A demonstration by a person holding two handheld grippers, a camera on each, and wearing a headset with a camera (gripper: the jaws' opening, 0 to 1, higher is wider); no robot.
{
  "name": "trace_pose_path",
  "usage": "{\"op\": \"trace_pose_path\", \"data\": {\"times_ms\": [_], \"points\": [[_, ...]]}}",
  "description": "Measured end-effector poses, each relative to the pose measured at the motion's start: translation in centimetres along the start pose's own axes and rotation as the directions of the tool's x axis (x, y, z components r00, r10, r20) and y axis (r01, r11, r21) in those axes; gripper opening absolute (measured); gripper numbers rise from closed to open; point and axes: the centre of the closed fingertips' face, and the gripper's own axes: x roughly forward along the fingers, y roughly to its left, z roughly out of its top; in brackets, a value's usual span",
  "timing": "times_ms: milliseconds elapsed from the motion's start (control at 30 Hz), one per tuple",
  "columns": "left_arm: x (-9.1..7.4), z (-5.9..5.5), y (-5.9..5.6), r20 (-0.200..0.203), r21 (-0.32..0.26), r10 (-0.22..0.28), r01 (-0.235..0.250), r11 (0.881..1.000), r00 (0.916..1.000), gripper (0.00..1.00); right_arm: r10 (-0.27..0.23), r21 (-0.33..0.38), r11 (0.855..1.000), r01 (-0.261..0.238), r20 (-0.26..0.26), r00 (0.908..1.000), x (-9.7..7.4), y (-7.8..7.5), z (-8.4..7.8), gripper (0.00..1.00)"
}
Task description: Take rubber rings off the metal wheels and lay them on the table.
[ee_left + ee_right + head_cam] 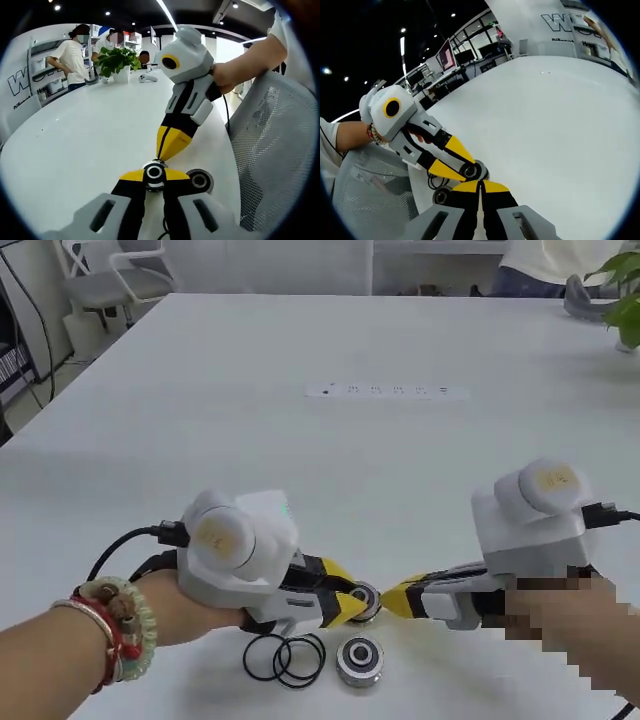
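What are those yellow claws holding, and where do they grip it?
The left claw clamps a metal wheel by its rim, one jaw each side. The right claw is shut, tips at the wheel; whether it grips anything cannot be told.

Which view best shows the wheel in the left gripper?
The left gripper view: the held wheel faces the camera, centred between the left gripper's jaws. The head view shows it small, partly hidden; the right gripper view shows it at an angle.
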Motion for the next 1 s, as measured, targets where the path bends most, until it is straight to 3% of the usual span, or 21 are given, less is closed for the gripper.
{"op": "trace_pose_path", "data": {"times_ms": [400,1000], "points": [[0.07,0.06,-0.2,-0.003,0.016,-0.023,0.023,1.0,0.9997,0.07,0.026,0.065,0.998,-0.025,-0.006,0.9997,-0.25,0.33,-0.29,0.0],[0.09,-0.01,-0.24,0.029,0.012,-0.012,0.011,1.0,0.9995,0.07,0.044,0.073,0.996,-0.044,-0.005,0.999,-0.29,0.57,-0.08,0.0]]}}
